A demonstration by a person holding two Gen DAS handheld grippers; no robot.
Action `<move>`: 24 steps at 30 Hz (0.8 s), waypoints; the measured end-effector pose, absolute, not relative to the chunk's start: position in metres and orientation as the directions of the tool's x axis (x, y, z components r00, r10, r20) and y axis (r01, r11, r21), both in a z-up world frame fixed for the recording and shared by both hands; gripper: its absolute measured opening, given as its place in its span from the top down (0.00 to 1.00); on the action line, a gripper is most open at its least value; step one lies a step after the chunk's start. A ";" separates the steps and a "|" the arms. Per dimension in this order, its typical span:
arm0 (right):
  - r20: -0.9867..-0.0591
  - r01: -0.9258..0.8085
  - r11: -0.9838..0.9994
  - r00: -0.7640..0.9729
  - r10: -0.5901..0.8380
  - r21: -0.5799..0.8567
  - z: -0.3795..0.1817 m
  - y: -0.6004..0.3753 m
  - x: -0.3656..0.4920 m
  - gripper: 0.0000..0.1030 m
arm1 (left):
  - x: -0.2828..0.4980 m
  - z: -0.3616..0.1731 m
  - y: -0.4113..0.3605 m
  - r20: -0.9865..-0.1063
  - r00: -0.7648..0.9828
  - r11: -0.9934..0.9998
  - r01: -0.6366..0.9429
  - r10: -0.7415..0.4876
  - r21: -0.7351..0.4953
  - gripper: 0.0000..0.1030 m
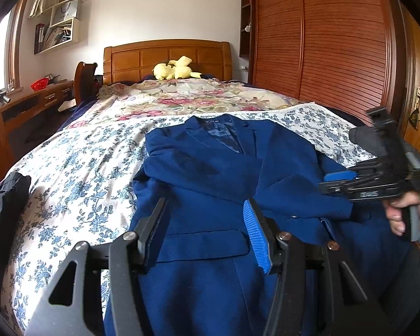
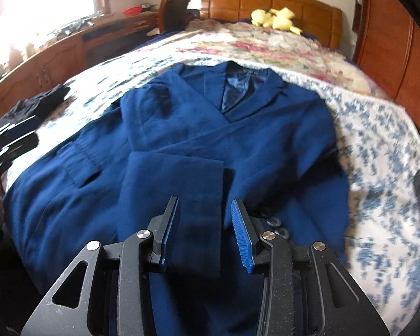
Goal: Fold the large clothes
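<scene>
Over on the left, a wooden desk (image 1: 28, 103) runs under a bright window, wall shelves (image 1: 61, 25) above it crammed with books and bags. A dark crumpled garment (image 1: 5, 210) sits at the bed's left edge. The bed (image 1: 78, 173) fills the room's middle, its sheet a blue-flowered cotton, with a pink floral quilt (image 1: 187, 95) farther back, a panelled wooden headboard (image 1: 168, 58) and a soft yellow plush toy (image 1: 176, 68). Centre stage, the navy blazer (image 1: 210, 173) lies face up, woolly and matte, one sleeve (image 2: 173, 196) folded across its front. The left gripper (image 1: 207, 218) hovers over it, jaws spread, nothing between them. The right gripper (image 2: 204, 218) has jaws parted, straddling that sleeve without pinching. Far right, ribbed reddish wardrobe doors (image 1: 336, 42).
</scene>
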State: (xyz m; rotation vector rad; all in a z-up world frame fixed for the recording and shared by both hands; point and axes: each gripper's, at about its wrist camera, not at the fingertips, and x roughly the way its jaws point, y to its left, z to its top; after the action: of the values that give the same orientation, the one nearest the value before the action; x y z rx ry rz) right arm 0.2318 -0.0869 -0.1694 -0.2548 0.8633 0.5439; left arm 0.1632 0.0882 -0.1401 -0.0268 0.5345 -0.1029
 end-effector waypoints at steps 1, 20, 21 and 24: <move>-0.780 -0.545 0.839 0.519 0.348 0.012 -0.174 -0.085 0.236 0.64 | 0.163 -0.140 0.088 -0.506 0.856 0.994 0.091 -0.105 -0.051 0.49; -0.829 -0.531 0.842 0.425 0.363 0.096 -0.189 -0.079 0.256 0.97 | 0.158 -0.137 0.099 -0.493 0.865 0.995 0.075 -0.098 -0.067 0.49; -0.812 -0.525 0.845 0.447 0.376 0.103 -0.181 -0.081 0.251 0.97 | 0.158 -0.136 0.101 -0.491 0.866 0.995 0.073 -0.098 -0.070 0.49; -0.760 -0.548 0.826 0.480 0.438 0.129 -0.157 -0.079 0.236 0.98 | 0.157 -0.135 0.105 -0.485 0.869 0.995 0.065 -0.094 -0.076 0.49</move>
State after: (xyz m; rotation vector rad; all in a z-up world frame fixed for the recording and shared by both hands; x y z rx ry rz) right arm 0.2359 -0.0785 -0.1570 -0.1381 0.8851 0.6039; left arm 0.1569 0.1046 -0.1348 -0.0576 0.5103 -0.0829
